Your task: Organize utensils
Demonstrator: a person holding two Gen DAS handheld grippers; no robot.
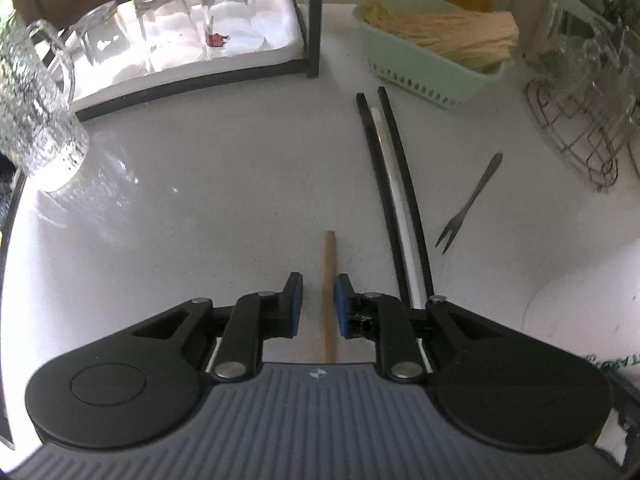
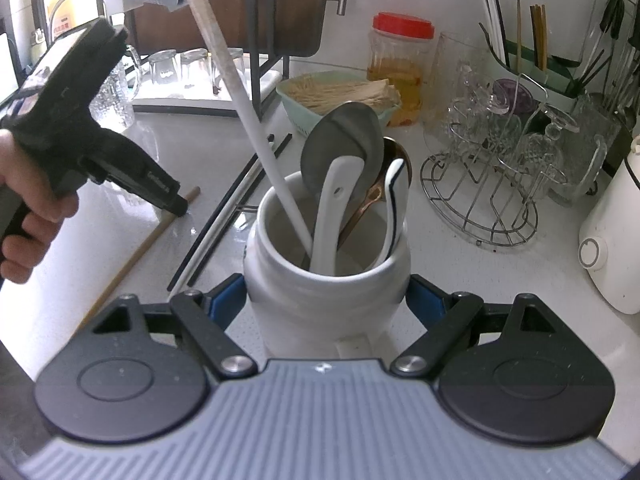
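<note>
Left wrist view: the left gripper (image 1: 319, 300) is pointing steeply down at the pale grey speckled worktop (image 1: 224, 184), its blue-padded jaws standing slightly apart on either side of a tan wooden chopstick (image 1: 329, 280) that is lying flat; the pads are not pressing on it. To its right, two black chopsticks (image 1: 404, 184) and one white chopstick (image 1: 390, 172) are lying side by side, and just beyond them a small two-pronged metal fork (image 1: 468, 204). A mint-green perforated plastic basket (image 1: 432, 68) holding pale straw-like sticks is sitting behind.

Right wrist view: the right gripper (image 2: 326, 304) is clamping the sides of a white ceramic utensil jar (image 2: 326, 292) standing upright on the worktop. Inside the jar are leaning a large grey metal ladle (image 2: 344, 148), a white ceramic soup spoon (image 2: 332, 208), a copper-coloured spoon (image 2: 372, 196), a white spoon edged in dark blue (image 2: 394, 208) and a long white-handled utensil (image 2: 256, 128). A person's hand (image 2: 24, 208) is gripping the black handle of the left gripper at the left.
</note>
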